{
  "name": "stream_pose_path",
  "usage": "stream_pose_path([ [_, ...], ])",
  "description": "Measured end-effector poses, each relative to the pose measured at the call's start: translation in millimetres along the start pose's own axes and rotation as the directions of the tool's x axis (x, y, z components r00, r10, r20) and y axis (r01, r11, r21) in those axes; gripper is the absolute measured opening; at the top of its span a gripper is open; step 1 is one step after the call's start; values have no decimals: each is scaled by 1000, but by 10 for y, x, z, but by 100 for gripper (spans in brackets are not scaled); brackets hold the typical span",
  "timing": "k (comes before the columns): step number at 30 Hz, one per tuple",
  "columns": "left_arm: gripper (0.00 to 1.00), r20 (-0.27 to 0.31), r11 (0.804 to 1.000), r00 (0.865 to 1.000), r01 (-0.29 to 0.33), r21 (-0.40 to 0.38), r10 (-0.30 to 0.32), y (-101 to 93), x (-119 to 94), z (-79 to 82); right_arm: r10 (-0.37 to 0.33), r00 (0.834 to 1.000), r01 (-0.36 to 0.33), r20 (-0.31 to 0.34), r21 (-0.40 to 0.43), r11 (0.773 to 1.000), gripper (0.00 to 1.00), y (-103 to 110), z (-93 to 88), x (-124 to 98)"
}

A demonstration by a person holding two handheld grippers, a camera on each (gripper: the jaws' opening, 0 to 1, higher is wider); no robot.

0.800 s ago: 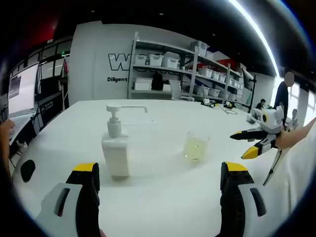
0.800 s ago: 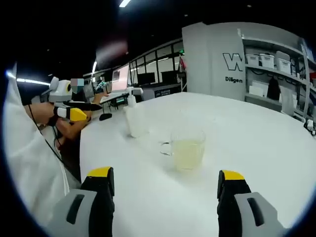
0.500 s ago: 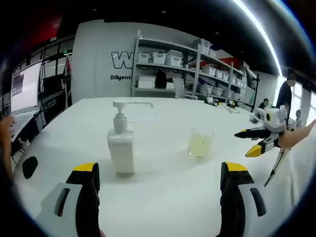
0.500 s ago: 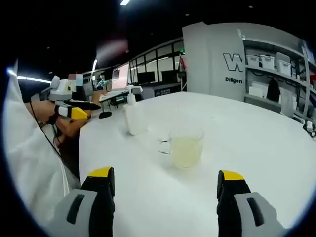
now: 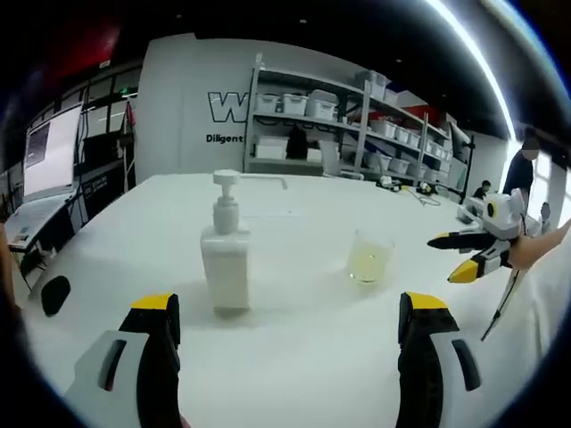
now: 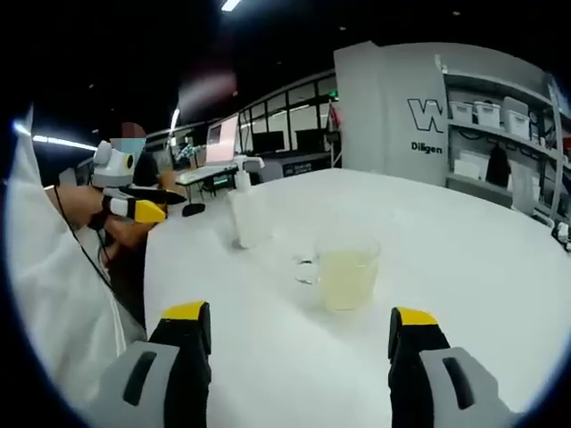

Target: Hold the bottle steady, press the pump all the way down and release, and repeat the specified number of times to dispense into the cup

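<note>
While both grippers hover over the white desk (image 5: pixel 294 339), neither touches anything. Left gripper (image 5: pixel 290 334): its 2 yellow-tipped fingers (image 5: pixel 153 308) stand wide apart, nothing between them. Right gripper (image 6: pixel 299 343): fingers (image 6: pixel 185 314) likewise wide apart, holding nothing.

Left gripper view: white pump bottle (image 5: pixel 225 254) stands upright on the desk, ahead of the left finger, pump head up with the nozzle pointing toward the cup side. Clear glass cup (image 5: pixel 370 259) sits to the right of the bottle, apart from it, with pale yellow liquid in its lower part. Right gripper comes in from the right edge, held by a hand (image 5: pixel 535 250), above the desk and clear of the cup. Small dark object (image 5: pixel 55 294) lies on the desk at far left. Shelving with white bins (image 5: pixel 330 125) stands against the back wall.

Right gripper view: cup (image 6: pixel 343 272) sits on the desk between and beyond the 2 fingers, handle on its left, roughly half full of yellowish liquid. Bottle (image 6: pixel 245 214) stands beyond it, up and left. Left gripper (image 6: pixel 134 201) shows at the left edge in a hand, near the desk edge. White sleeve (image 6: pixel 53 294) covers the left side.
</note>
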State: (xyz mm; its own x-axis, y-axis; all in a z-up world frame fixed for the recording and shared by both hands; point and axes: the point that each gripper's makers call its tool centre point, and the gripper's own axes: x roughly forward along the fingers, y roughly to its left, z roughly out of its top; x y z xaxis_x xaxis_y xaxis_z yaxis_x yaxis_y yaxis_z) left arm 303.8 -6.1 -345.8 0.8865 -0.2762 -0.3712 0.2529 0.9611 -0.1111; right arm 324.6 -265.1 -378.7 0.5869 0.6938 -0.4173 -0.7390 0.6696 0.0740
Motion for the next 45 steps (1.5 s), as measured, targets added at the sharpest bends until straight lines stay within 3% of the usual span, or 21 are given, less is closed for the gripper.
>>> stream_pose_path([
  [6,100,1,1000,1000,3,-5,-3,-2,70,-1,12,1000,-12,1,-4,1000,79,7,35,27],
  [7,100,2,1000,1000,3,-8,-3,-4,75,-1,-4,1000,5,28,-17,1000,80,-14,93,22],
  [9,100,6,1000,1000,4,-13,-4,-2,102,11,26,1000,-26,3,19,999,79,32,71,29],
  [11,100,5,1000,1000,-1,-11,2,11,124,16,-10,1000,12,25,-49,999,78,-36,128,22],
  [12,100,9,1000,1000,2,-12,-2,7,130,22,19,1000,-19,18,1,1000,77,9,114,28],
  [14,100,13,1000,1000,-5,-9,6,29,150,33,0,1000,1,27,-46,999,77,-37,150,25],
  [16,100,12,1000,1000,-12,-8,12,49,174,32,8,1000,-7,21,-13,1000,76,-23,140,26],
  [23,100,15,1000,1000,-13,-18,13,70,255,33,-3,999,4,34,-28,1000,74,-53,170,26],
  [26,100,8,1000,1000,-20,-9,20,100,294,21,-6,999,8,37,-57,998,73,-62,197,25],
  [27,100,15,999,999,-30,-10,30,129,305,31,23,999,-23,24,-27,999,71,-17,174,33],
  [28,100,27,999,999,-35,-12,35,148,313,49,-4,1000,5,28,-47,999,72,-65,180,28],
  [31,100,29,998,998,-60,8,60,221,341,62,3,1000,-1,28,-52,999,72,-61,189,27],
  [33,100,12,998,999,-52,-20,52,227,367,34,-3,999,5,42,-60,998,70,-74,220,23],
  [35,100,28,998,997,-66,4,66,260,378,60,13,999,-12,29,-27,1000,69,-61,201,30],
  [36,100,18,998,998,-64,2,64,262,389,45,-14,999,18,51,-79,997,69,-115,250,24],
  [37,100,25,998,997,-67,-10,67,273,391,52,14,1000,-13,27,-29,1000,69,-66,208,33],
  [39,100,28,997,997,-77,-8,77,296,409,55,-2,998,7,63,-77,997,68,-99,282,18],
  [40,100,26,997,997,-77,-4,77,304,433,51,4,999,-2,35,-50,999,69,-94,245,31],
  [42,100,30,997,996,-80,-12,80,310,449,60,6,998,-2,62,-70,998,68,-100,294,32],
  [43,100,30,997,996,-80,-6,80,310,461,63,5,999,-3,36,-48,999,69,-111,252,44],
  [45,100,28,997,997,-72,-12,73,304,484,63,-7,999,10,49,-77,997,71,-129,276,22],
])
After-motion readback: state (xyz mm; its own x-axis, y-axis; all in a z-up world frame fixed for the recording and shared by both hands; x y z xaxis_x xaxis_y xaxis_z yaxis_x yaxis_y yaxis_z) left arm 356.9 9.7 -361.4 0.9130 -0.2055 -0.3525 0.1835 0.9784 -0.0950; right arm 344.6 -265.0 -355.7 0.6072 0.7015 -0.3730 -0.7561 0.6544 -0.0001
